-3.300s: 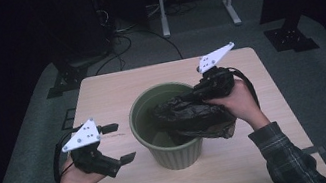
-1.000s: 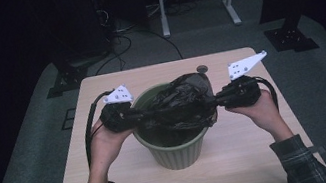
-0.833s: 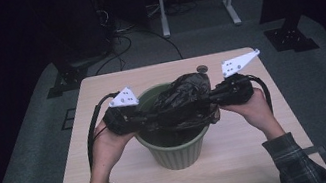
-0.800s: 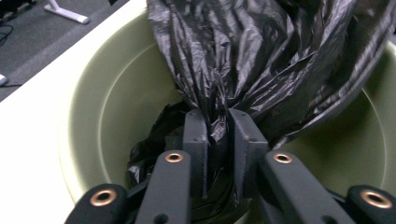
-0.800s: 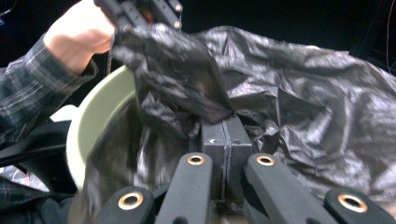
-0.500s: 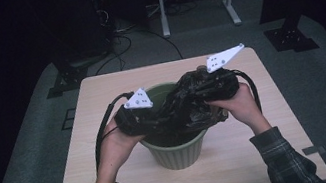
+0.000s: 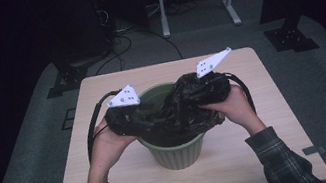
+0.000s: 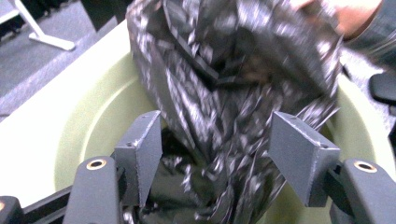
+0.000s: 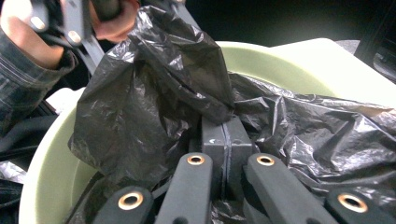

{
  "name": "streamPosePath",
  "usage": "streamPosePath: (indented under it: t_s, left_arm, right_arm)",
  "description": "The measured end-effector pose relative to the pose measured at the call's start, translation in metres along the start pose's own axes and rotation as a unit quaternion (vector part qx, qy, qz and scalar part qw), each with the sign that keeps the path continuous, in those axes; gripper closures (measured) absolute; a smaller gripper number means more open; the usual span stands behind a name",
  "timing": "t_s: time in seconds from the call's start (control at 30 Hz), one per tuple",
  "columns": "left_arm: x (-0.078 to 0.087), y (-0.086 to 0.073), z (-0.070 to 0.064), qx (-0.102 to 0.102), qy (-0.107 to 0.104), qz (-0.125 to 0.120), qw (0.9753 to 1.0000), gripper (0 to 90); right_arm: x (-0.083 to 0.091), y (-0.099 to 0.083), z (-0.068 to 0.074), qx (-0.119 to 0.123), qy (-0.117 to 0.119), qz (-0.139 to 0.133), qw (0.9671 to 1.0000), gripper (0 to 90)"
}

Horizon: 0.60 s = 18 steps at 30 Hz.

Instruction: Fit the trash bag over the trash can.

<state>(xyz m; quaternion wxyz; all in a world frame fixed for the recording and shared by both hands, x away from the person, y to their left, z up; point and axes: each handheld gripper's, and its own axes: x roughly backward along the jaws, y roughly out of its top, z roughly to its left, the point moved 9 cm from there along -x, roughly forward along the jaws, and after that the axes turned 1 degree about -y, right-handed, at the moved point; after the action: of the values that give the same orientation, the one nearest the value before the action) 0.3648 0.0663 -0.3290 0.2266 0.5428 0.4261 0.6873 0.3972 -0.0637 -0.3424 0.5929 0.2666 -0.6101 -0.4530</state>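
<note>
Two grippers meet over a pale green bin (image 7: 177, 152) that stands near the middle of a light wooden table (image 7: 259, 74). Across the bin's mouth lies a crumpled black plastic bag (image 7: 182, 111), bunched up above the rim, part of it sinking inside.

In the high view the left gripper (image 7: 138, 121) comes in from the left side of the bin, held in the person's left hand (image 7: 109, 141), with its grey three-cornered plate tilted above it. In the left gripper view its two jaws stand wide apart, with the bag (image 8: 233, 93) hanging between and beyond them; the plastic fills the gap, but the pads do not press on it, so this tool grips nothing. The bin's green inner wall (image 8: 93, 126) curves behind the jaws.

The right gripper (image 7: 202, 95) reaches in from the right side, held in the right hand (image 7: 232, 107), its plate raised towards the far edge of the table. In the right gripper view its jaws are pressed flat together, a fold of the bag (image 9: 154, 102) pinched at their tips and the rest draped up and over them. The bin's rim (image 9: 261, 53) arcs behind, and the left hand (image 9: 109, 23) with its tool appears at the upper left of that view, just above the bag.

Both plaid sleeves (image 7: 285, 161) enter from the near edge of the table.
</note>
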Motion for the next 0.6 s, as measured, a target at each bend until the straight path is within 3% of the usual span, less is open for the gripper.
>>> streamPosePath:
  t_s: [0.27,0.4,0.47,0.6]
  left_arm:
    - [0.001,0.023,-0.010,0.001,-0.044,-0.046,0.9980,40.2]
    - [-0.004,0.029,-0.011,0.004,-0.055,-0.047,0.9973,46.4]
    - [-0.009,0.031,-0.012,0.002,-0.064,-0.046,0.9969,52.6]
    - [-0.017,0.030,-0.020,-0.005,-0.095,-0.033,0.9949,83.2]
  right_arm:
    - [-0.002,0.000,0.001,0.005,-0.005,0.003,1.0000,90.0]
    - [-0.003,0.001,0.004,0.008,-0.001,0.004,1.0000,90.0]
    - [-0.003,0.001,0.006,0.013,-0.001,0.003,0.9999,90.0]
    - [-0.002,0.003,0.010,0.020,0.005,-0.001,0.9998,86.1]
